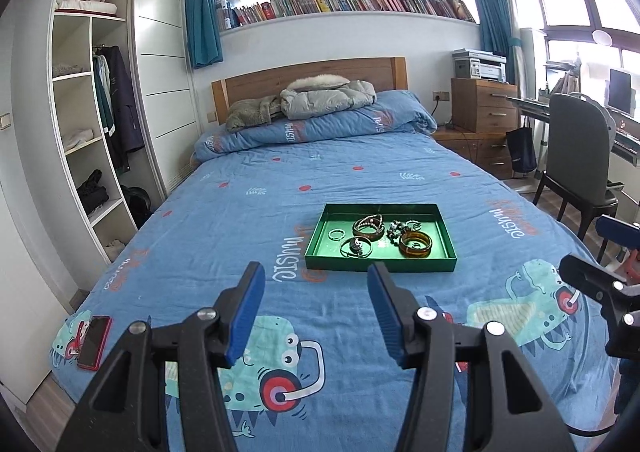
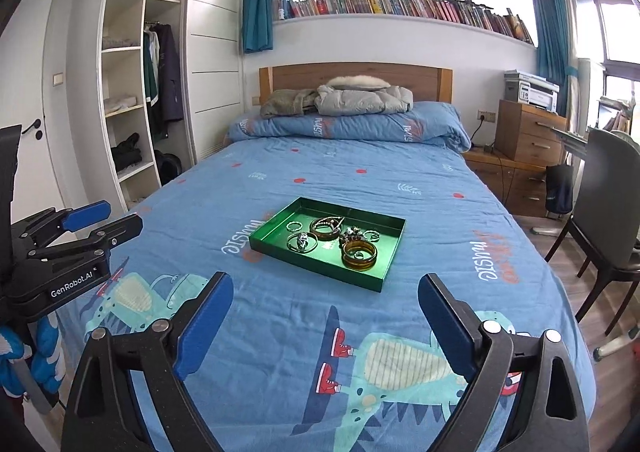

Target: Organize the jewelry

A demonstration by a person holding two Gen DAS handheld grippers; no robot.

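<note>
A green tray (image 1: 316,256) lies on the blue bedspread; it also shows in the right wrist view (image 2: 276,226). In it lie an amber bangle (image 1: 416,244), a brown beaded bracelet (image 1: 368,227), a silver bracelet (image 1: 355,247), small rings (image 1: 337,234) and dark beads (image 1: 394,230). The amber bangle (image 2: 359,254) is nearest the right side. My left gripper (image 1: 316,276) is open and empty, above the bed just short of the tray. My right gripper (image 2: 326,288) is open and empty, also short of the tray. Each gripper shows at the edge of the other's view.
A red phone (image 1: 94,342) lies at the bed's near left corner. Coats (image 1: 320,96) lie on the folded quilt by the headboard. A wardrobe (image 1: 92,124) stands left; drawers (image 1: 480,104), a chair (image 1: 576,156) and desk stand right.
</note>
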